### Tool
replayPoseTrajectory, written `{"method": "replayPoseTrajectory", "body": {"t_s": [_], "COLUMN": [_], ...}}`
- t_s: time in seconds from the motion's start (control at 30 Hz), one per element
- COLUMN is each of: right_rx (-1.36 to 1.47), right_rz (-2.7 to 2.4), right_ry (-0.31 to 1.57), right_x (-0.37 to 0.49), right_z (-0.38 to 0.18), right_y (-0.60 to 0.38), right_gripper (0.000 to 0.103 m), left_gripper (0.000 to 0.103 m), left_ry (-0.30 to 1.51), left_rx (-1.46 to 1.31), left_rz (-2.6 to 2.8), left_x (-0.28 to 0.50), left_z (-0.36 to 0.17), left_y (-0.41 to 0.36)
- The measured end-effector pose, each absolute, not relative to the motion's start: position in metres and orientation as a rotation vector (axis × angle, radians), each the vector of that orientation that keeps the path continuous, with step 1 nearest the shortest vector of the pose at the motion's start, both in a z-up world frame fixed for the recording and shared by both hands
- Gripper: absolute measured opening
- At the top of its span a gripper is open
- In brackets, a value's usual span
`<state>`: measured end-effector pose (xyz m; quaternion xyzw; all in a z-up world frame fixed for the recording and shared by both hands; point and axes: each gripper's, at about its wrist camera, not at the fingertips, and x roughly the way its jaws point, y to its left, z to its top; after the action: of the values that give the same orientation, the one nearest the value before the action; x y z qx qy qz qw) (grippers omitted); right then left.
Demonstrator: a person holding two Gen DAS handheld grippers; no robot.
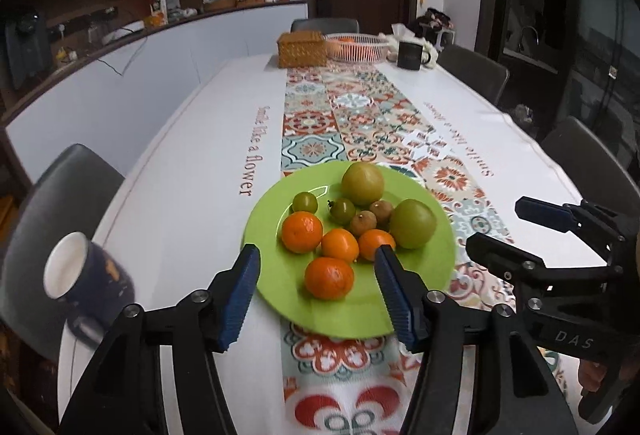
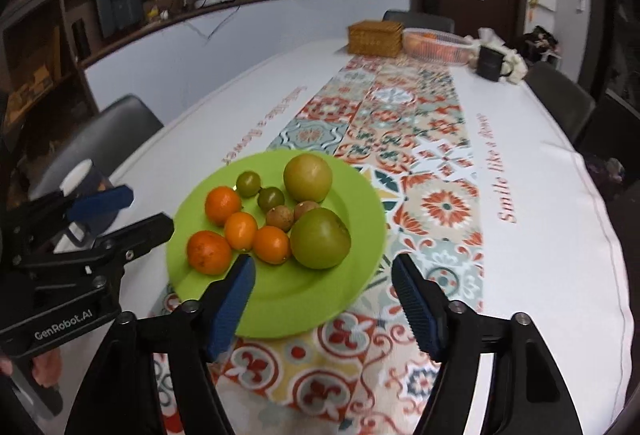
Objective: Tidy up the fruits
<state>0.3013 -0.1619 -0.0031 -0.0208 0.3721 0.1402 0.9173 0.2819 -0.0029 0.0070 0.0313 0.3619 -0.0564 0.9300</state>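
A: Status, left to right. Blue mug (image 1: 86, 275) sits left of the left hand-held gripper (image 1: 316, 287), close to the worktop (image 1: 180, 171) edge. Both hand-held grippers are released; nothing is between the jaws.

B: Fruit location?

A: All on the green plate (image 1: 432, 267), directly ahead of both. Right hand-held gripper (image 2: 324, 295) hovers over its near rim.

B: Hazards?

A: Packed fruit: gripping the nearest orange (image 1: 329, 278) could roll its neighbours off. A wide left swing could strike the mug.

B: Clearance?

A: Open worktop beyond and right of the plate.
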Motion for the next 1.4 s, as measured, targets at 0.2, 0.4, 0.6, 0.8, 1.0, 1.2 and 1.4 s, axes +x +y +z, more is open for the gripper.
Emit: {"method": "replayPoseTrajectory", "body": {"t_s": [0.2, 0.4, 0.6, 0.8, 1.0, 1.2, 1.4], "right_rx": [-0.032, -0.025, -0.016, 0.002, -0.001, -0.013, -0.001], "right_rz": [0.243, 0.201, 0.176, 0.146, 0.128, 0.117, 0.122], "right_ry": [0.690, 0.637, 0.597, 0.580, 0.553, 0.532, 0.532], "right_x": [0.255, 0.208, 0.163, 0.124, 0.085, 0.057, 0.047], "right_z": [0.024, 0.042, 0.051, 0.054, 0.051, 0.047, 0.043], "right_y": [-0.168, -0.175, -0.183, -0.193, -0.196, -0.194, -0.195], "right_gripper": [0.078, 0.082, 0.086, 0.089, 0.091, 0.092, 0.092], "left_gripper": [0.067, 0.078, 0.090, 0.096, 0.101, 0.102, 0.103], "left_ry": [0.681, 0.635, 0.596, 0.557, 0.537, 0.540, 0.526], "left_rx": [0.047, 0.062, 0.095, 0.105, 0.104, 0.102, 0.105], "left_rz": [-0.108, -0.090, -0.067, -0.046, -0.033, -0.037, -0.034], "left_x": [0.239, 0.195, 0.151, 0.109, 0.075, 0.053, 0.040], "left_z": [0.033, 0.048, 0.056, 0.060, 0.056, 0.051, 0.050], "left_y": [-0.002, -0.005, -0.011, -0.015, -0.016, -0.015, -0.017]}}
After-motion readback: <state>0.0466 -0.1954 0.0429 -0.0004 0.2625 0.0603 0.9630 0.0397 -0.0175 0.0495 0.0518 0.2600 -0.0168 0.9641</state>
